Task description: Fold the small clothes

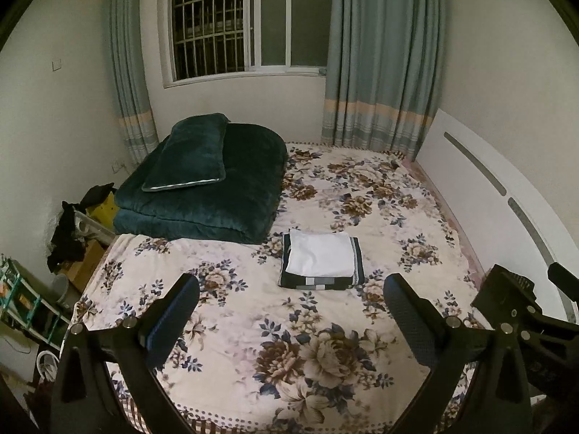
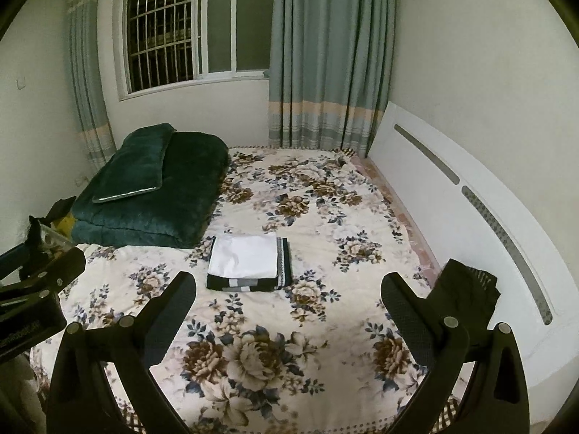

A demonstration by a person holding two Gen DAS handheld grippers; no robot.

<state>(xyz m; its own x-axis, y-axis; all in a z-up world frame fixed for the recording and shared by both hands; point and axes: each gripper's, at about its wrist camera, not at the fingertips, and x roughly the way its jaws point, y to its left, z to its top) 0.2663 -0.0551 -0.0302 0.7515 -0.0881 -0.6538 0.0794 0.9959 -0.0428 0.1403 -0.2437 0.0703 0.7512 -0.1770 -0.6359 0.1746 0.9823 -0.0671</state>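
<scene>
A folded white garment (image 1: 322, 255) lies on top of a folded dark striped garment (image 1: 318, 282) in the middle of the floral bed sheet (image 1: 253, 325). The same stack shows in the right wrist view, white garment (image 2: 244, 256) on the dark one (image 2: 284, 264). My left gripper (image 1: 291, 285) is open and empty, held above the near part of the bed, short of the stack. My right gripper (image 2: 289, 284) is open and empty, also short of the stack. A dark piece of clothing (image 2: 466, 289) lies at the bed's right edge beside the right gripper.
A folded dark green quilt (image 1: 202, 195) with a green pillow (image 1: 191, 152) on it fills the bed's far left. A white headboard (image 1: 488, 181) runs along the right. Clutter and boxes (image 1: 79, 238) stand left of the bed. Window and curtains (image 1: 380, 54) are behind.
</scene>
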